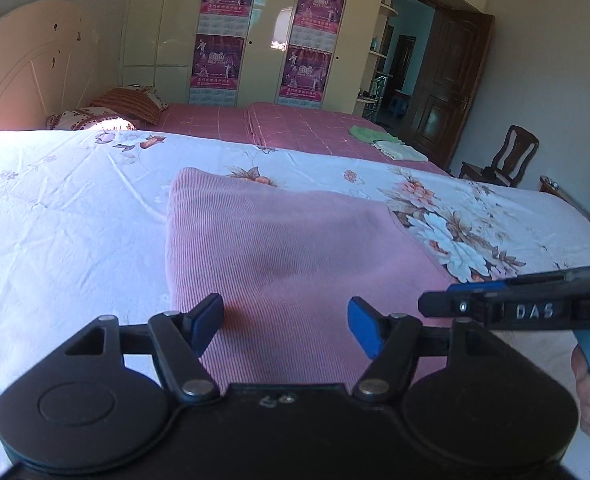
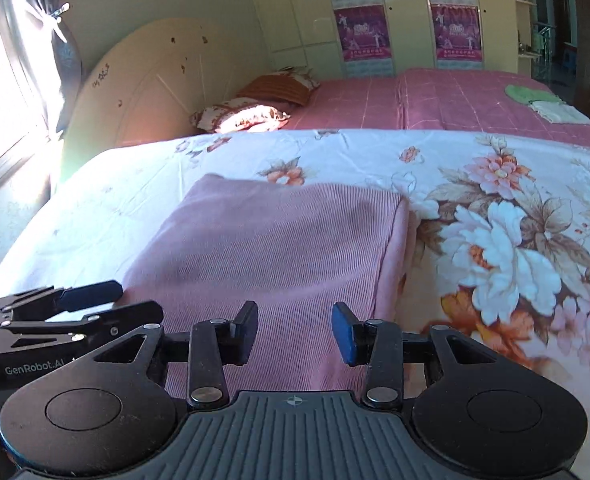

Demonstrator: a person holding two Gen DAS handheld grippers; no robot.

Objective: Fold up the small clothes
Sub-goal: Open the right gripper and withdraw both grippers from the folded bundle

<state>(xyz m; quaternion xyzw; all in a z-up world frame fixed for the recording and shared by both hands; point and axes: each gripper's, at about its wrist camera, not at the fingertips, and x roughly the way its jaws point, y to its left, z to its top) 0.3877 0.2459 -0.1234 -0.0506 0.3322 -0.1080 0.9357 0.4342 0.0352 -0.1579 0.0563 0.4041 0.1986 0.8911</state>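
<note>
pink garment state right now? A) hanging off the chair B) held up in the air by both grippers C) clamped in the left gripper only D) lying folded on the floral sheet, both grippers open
D: the pink garment lies flat and folded on the floral sheet, and both the left hand-held gripper and the right hand-held gripper show open jaws with nothing between them.

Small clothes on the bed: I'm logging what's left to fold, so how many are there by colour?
Pink: 1, the ribbed garment lying in front of both open claws.
Green: 1, the small piece on the far pink bedspread.
White: 1, the folded piece right beside the green one.
Total: 3
</note>
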